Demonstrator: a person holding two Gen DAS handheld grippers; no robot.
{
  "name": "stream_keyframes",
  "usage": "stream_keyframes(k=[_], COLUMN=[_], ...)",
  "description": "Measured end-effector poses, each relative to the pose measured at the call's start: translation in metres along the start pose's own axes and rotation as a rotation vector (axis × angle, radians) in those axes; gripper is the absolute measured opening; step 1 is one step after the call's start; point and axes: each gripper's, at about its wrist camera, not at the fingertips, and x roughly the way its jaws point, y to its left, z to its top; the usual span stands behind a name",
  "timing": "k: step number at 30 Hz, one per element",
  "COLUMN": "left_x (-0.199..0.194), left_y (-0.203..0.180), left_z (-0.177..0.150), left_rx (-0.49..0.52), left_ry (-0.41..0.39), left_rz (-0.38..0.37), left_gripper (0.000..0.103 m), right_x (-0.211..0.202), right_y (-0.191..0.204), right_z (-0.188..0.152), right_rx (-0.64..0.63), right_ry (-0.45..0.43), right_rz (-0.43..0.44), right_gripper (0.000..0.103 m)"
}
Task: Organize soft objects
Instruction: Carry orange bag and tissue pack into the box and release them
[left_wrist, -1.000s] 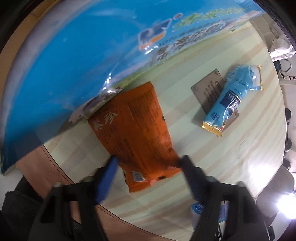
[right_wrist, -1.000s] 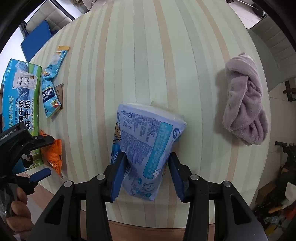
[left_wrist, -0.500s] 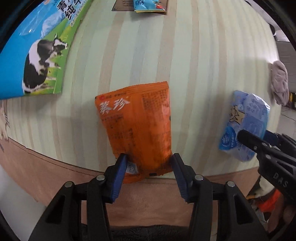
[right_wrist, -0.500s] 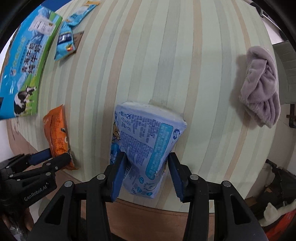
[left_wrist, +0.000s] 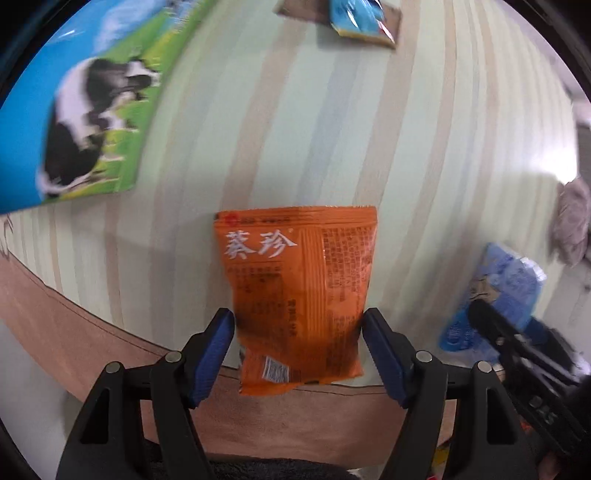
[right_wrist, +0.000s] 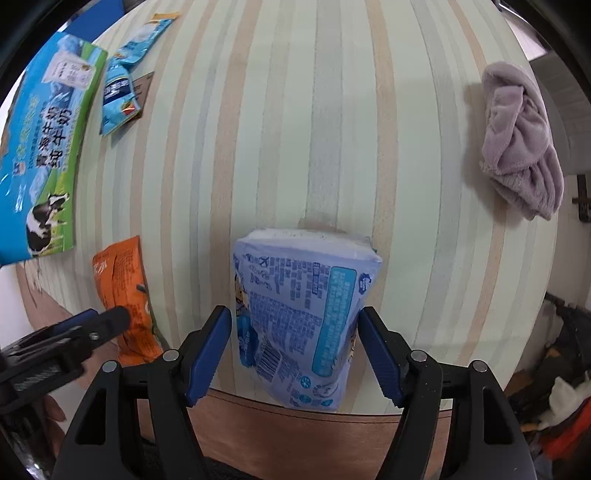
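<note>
My left gripper (left_wrist: 297, 325) is shut on the lower part of an orange snack packet (left_wrist: 295, 280), held over the near edge of the striped table (left_wrist: 295, 129). My right gripper (right_wrist: 295, 321) is shut on a pale blue tissue pack (right_wrist: 303, 306), also at the near table edge. The tissue pack also shows at the right of the left wrist view (left_wrist: 495, 291). The orange packet also shows at the left of the right wrist view (right_wrist: 122, 280). A crumpled mauve towel (right_wrist: 517, 144) lies at the table's right side.
A large blue milk bag with a cow picture (right_wrist: 44, 147) lies at the far left. Small blue sachets (right_wrist: 118, 96) rest on a brown card behind it. The table's brown rim (right_wrist: 295, 417) runs just below both grippers.
The left gripper has closed on the orange packet and turned to face across the table. The right gripper keeps the tissue pack and has shifted slightly.
</note>
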Motion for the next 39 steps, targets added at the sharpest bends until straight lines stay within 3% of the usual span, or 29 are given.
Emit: stream_keyframes(k=[3, 4, 5, 11, 16, 17, 21, 26, 31, 33, 39], left_x=[0.005, 0.004, 0.003, -0.03, -0.077, -0.095, -0.152, -0.22, -0.272, -0.274, -0.269], left_y=[-0.012, -0.019, -0.027, -0.034, -0.034, -0.045, -0.031, 0.027, 0.109, 0.139, 0.231], left_z=[0.001, -0.001, -0.006, -0.022, -0.039, -0.066, -0.07, -0.05, -0.014, 0.006, 0.076], left_rx=[0.042, 0.056, 0.072, 0.135, 0.178, 0.186, 0.201, 0.204, 0.222, 0.216, 0.174], left_ry=[-0.028, -0.036, -0.044, -0.111, -0.184, -0.202, -0.265, -0.329, -0.367, -0.377, -0.355], left_rz=[0.052, 0.055, 0.053, 0.044, -0.033, -0.056, -0.143, -0.217, -0.199, -0.163, -0.065], left_gripper=[0.063, 0.061, 0.055, 0.052, 0.052, 0.052, 0.052, 0.052, 0.052, 0.052, 0.052], right_x=[0.004, 0.004, 0.005, -0.011, -0.041, -0.049, -0.103, -0.185, -0.25, -0.257, -0.225], right_y=[0.004, 0.002, -0.003, 0.01, 0.013, 0.012, 0.03, 0.061, 0.131, 0.173, 0.301], right_z=[0.002, -0.003, -0.01, -0.029, -0.045, -0.048, -0.052, -0.037, -0.024, -0.01, 0.043], right_rx=[0.01, 0.006, -0.001, 0.005, 0.025, 0.028, 0.007, -0.05, -0.105, -0.123, -0.133], right_ry=[-0.015, -0.027, -0.036, -0.064, -0.113, -0.124, -0.182, -0.27, -0.337, -0.348, -0.324], right_rz=[-0.007, -0.012, -0.015, 0.041, 0.134, 0.153, 0.239, 0.299, 0.352, 0.362, 0.388], right_gripper=[0.071, 0.068, 0.058, 0.043, 0.042, 0.042, 0.042, 0.042, 0.042, 0.042, 0.042])
